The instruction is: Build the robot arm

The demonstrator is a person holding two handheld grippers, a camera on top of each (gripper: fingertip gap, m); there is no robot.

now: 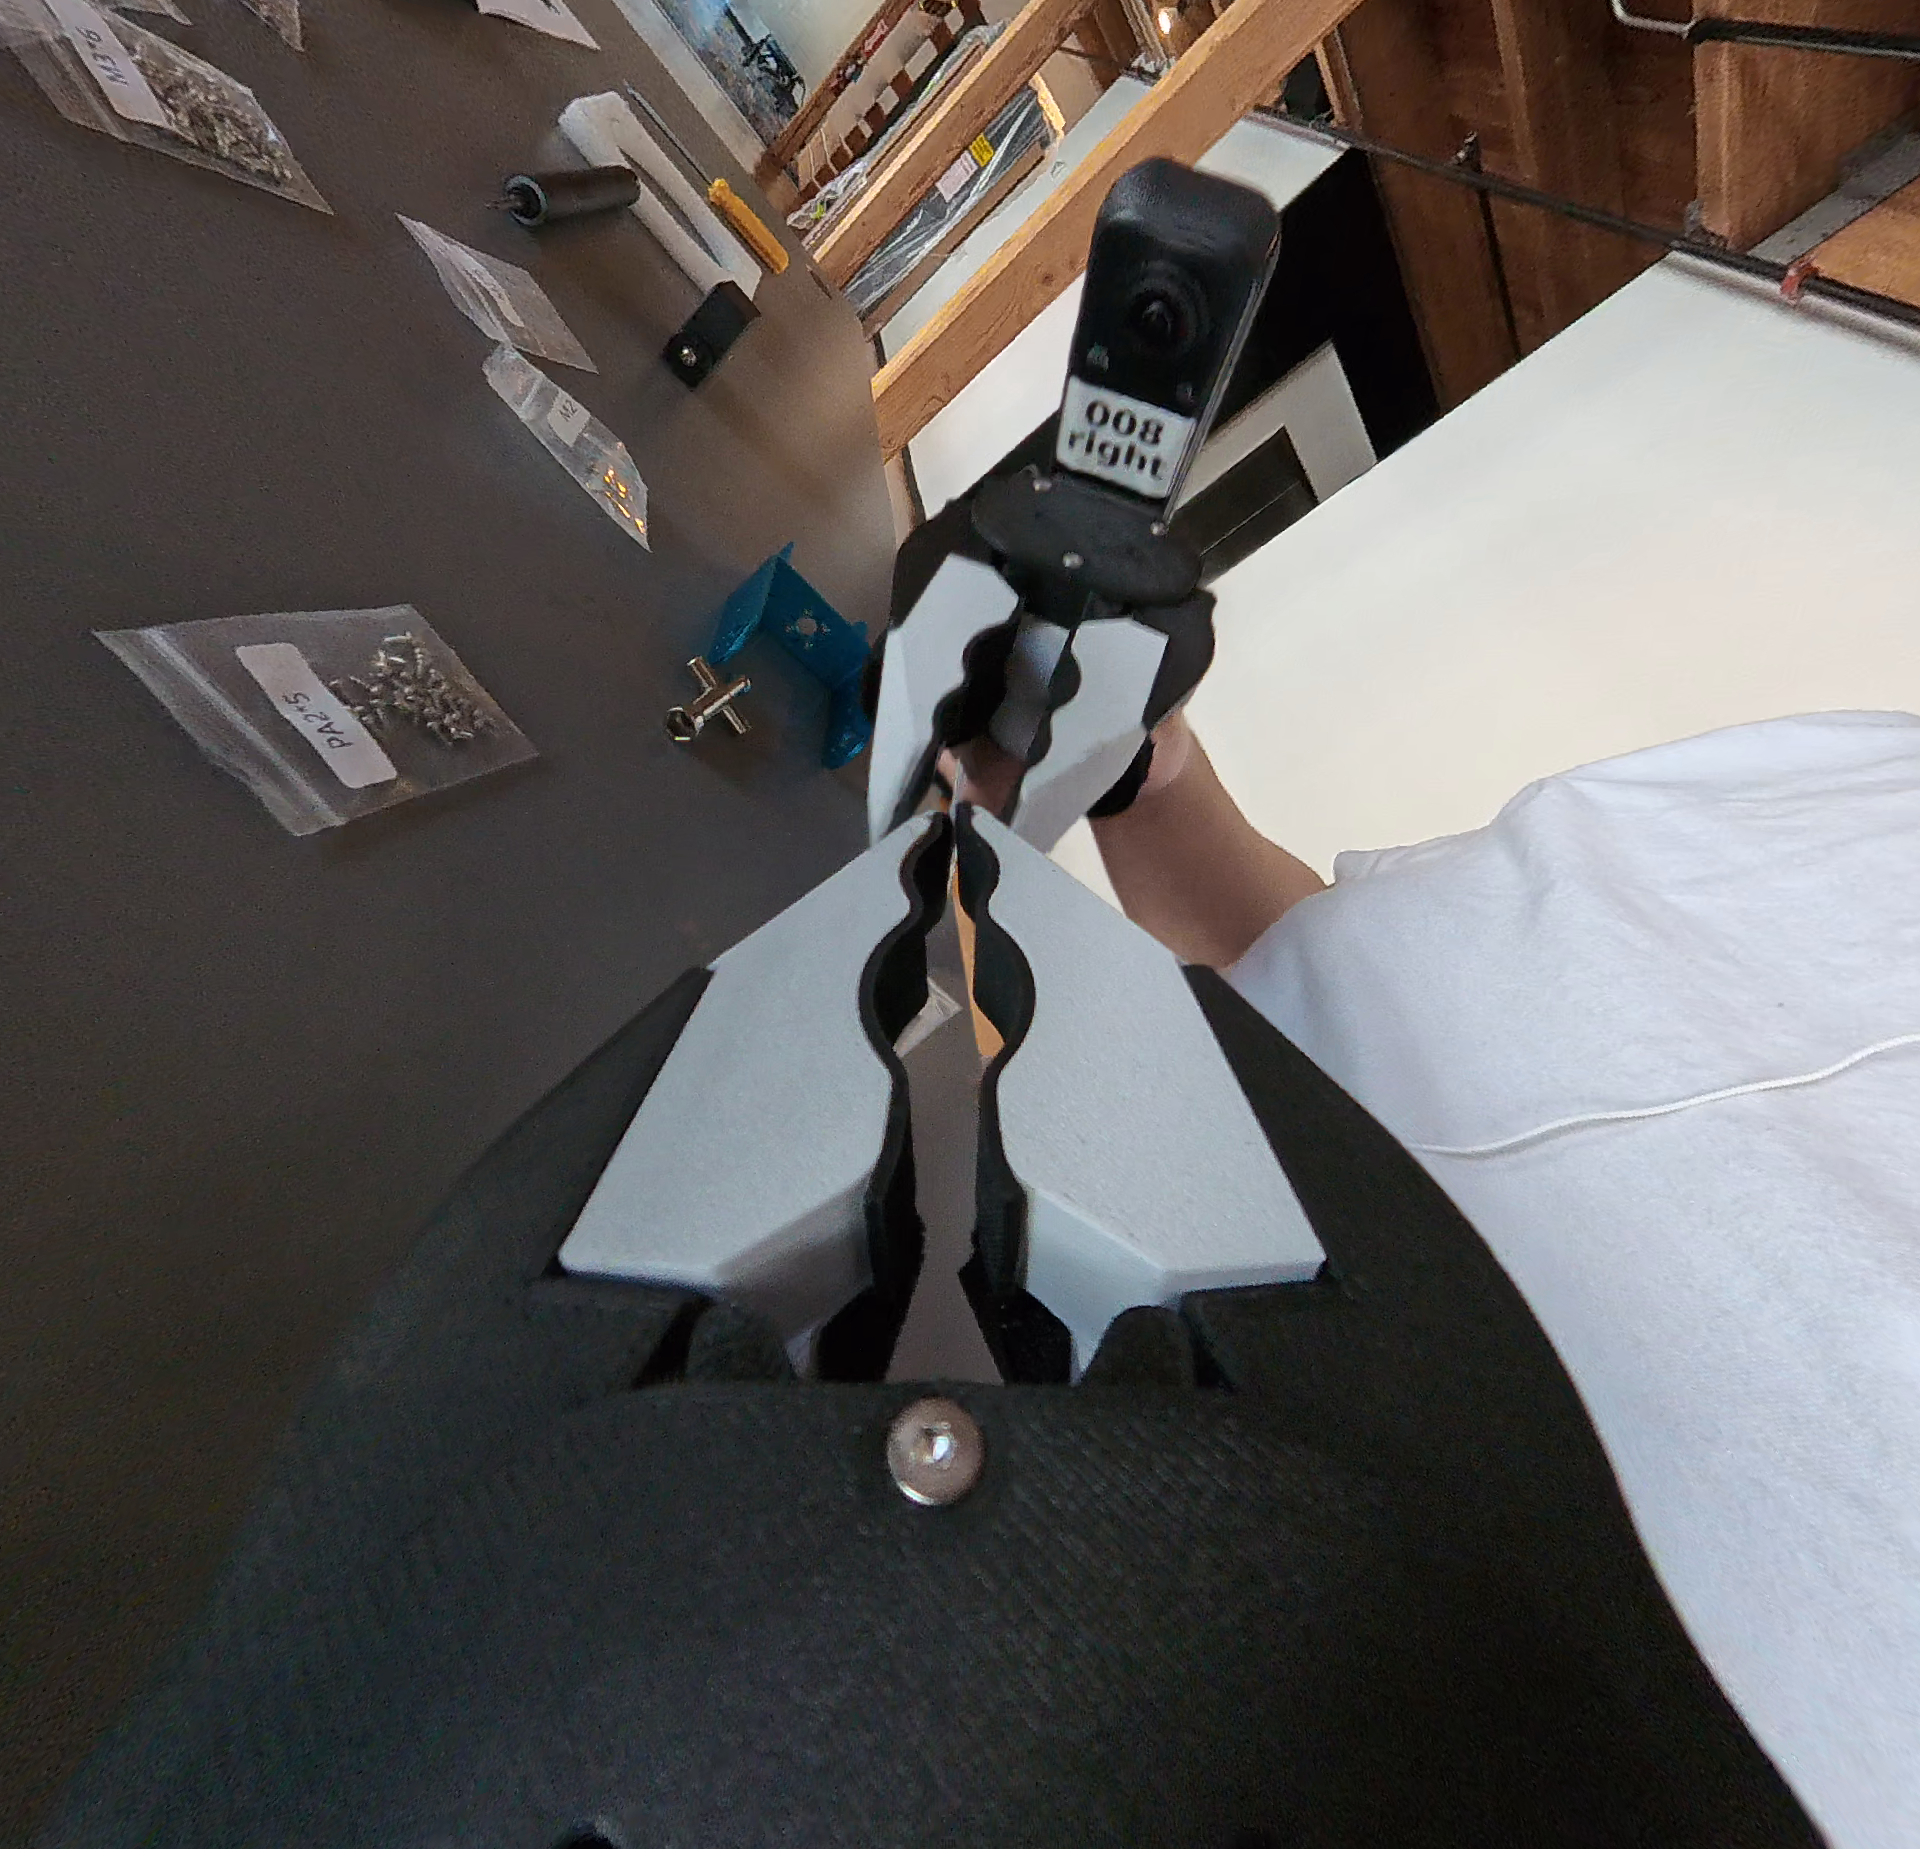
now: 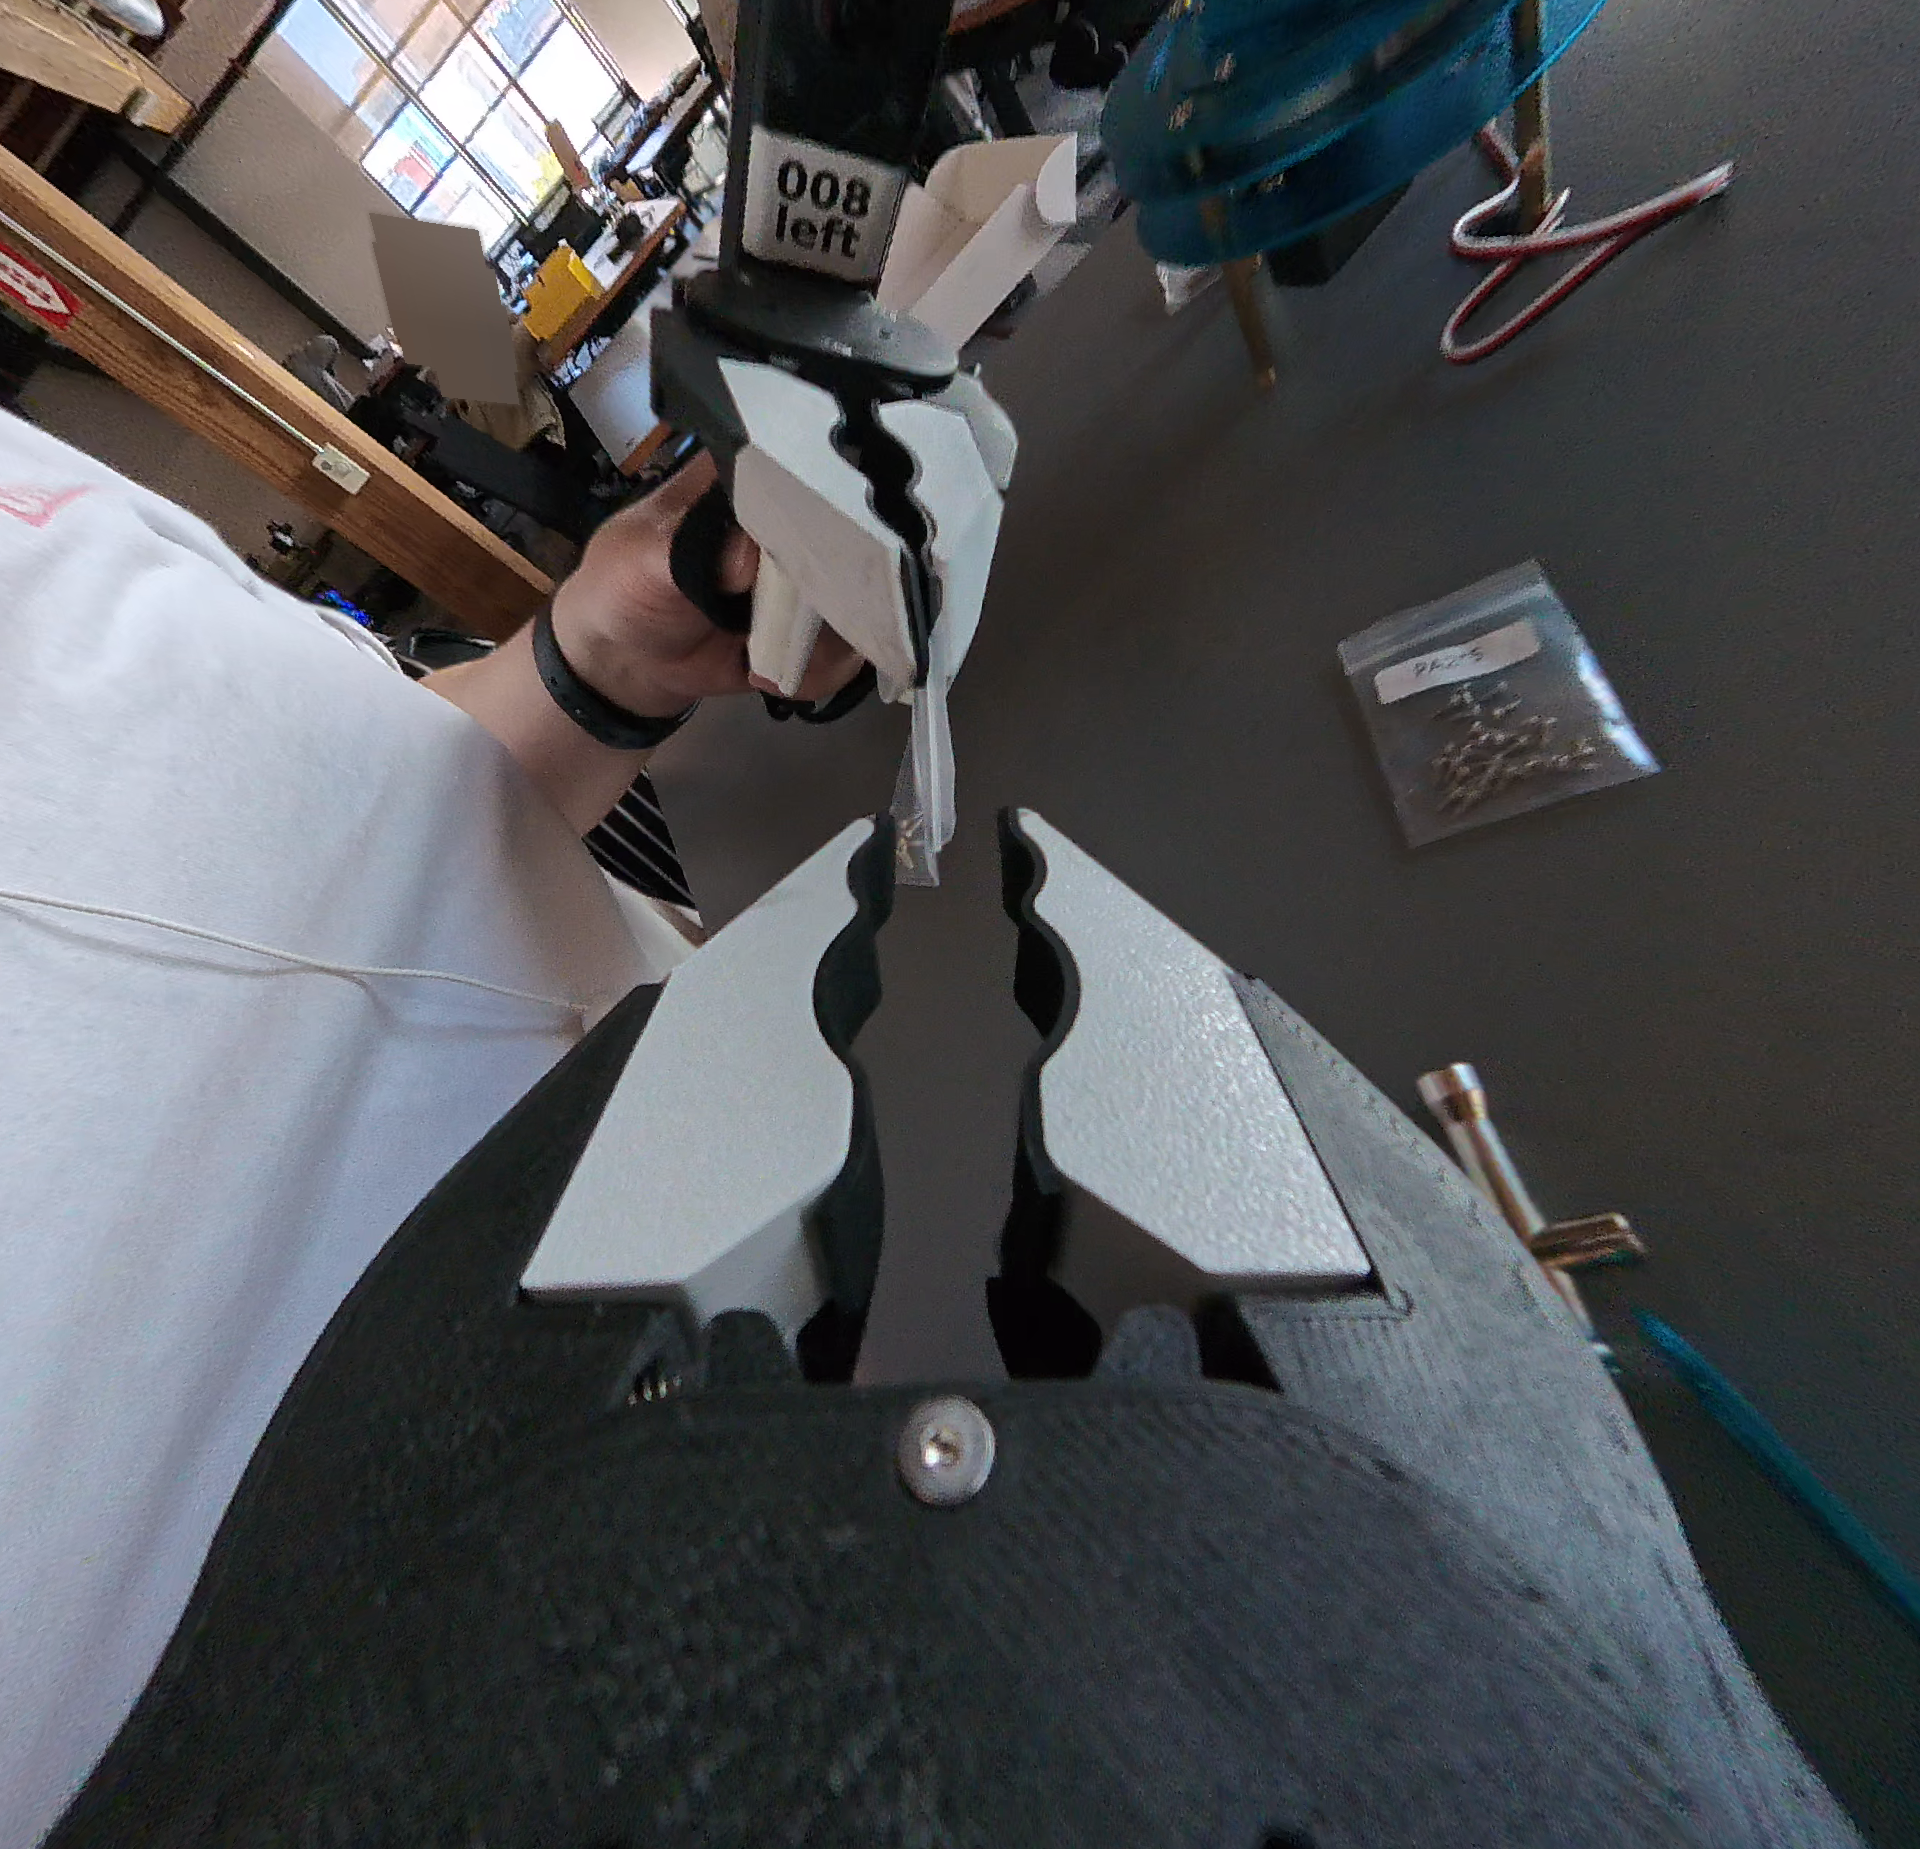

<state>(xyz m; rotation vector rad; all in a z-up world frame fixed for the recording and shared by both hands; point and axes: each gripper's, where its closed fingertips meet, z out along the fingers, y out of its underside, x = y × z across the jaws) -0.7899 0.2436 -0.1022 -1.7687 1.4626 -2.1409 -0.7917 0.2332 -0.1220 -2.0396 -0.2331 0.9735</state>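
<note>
My left gripper (image 1: 954,825) is shut on the top edge of a small clear plastic bag holding a few small screws. In the right wrist view the bag (image 2: 928,771) hangs from the left gripper (image 2: 920,679) above the dark table (image 2: 1195,594). My right gripper (image 2: 945,825) is open. The bag's lower end lies between its tips, close to its left fingertip (image 2: 868,843), and the pads do not press on it. In the left wrist view the bag shows only as a thin edge (image 1: 957,786) between the two grippers, which face each other tip to tip.
A labelled bag of screws (image 2: 1491,703) lies on the table, also in the left wrist view (image 1: 322,708). A metal cross wrench (image 1: 707,713) and a blue bracket (image 1: 795,646) lie near it. A blue acrylic frame (image 2: 1330,95) and a red-white cable (image 2: 1548,241) lie farther off. A person's white shirt (image 2: 208,864) is close by. Left and right tips are no more than a few centimetres apart.
</note>
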